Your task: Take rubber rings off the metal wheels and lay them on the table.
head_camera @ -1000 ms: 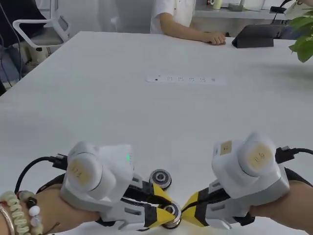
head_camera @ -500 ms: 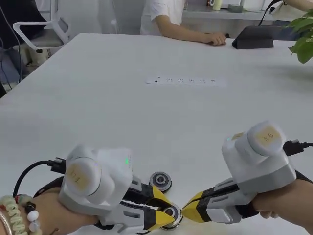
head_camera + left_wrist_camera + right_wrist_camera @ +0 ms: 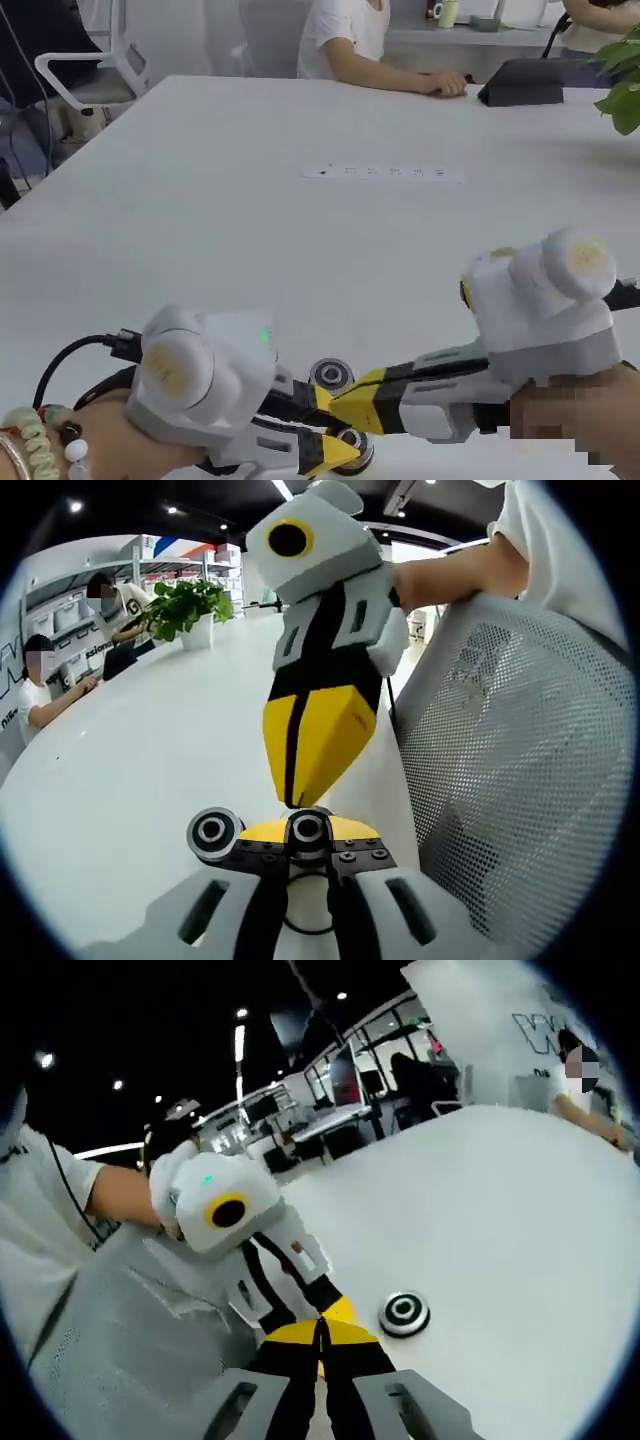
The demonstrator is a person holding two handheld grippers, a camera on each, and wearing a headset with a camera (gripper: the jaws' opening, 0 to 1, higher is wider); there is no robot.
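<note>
My left gripper sits at the near table edge, shut on a small metal wheel; the left gripper view shows that wheel clamped between its yellow tips. My right gripper reaches in from the right, jaws shut. Its yellow tips rest on the top of the held wheel. Whether a rubber ring is pinched between them is hidden. A second metal wheel with a dark rim lies flat on the table just beyond, also seen as wheel and wheel. The right gripper has its own tips pressed together.
A white power strip lies mid-table. A person sits at the far side with a hand on the table, next to a dark case. An office chair stands far left, a plant far right.
My right gripper has risen and tilted, its tips sliding left from beside the held wheel to over it. The left gripper has kept its hold and place.
</note>
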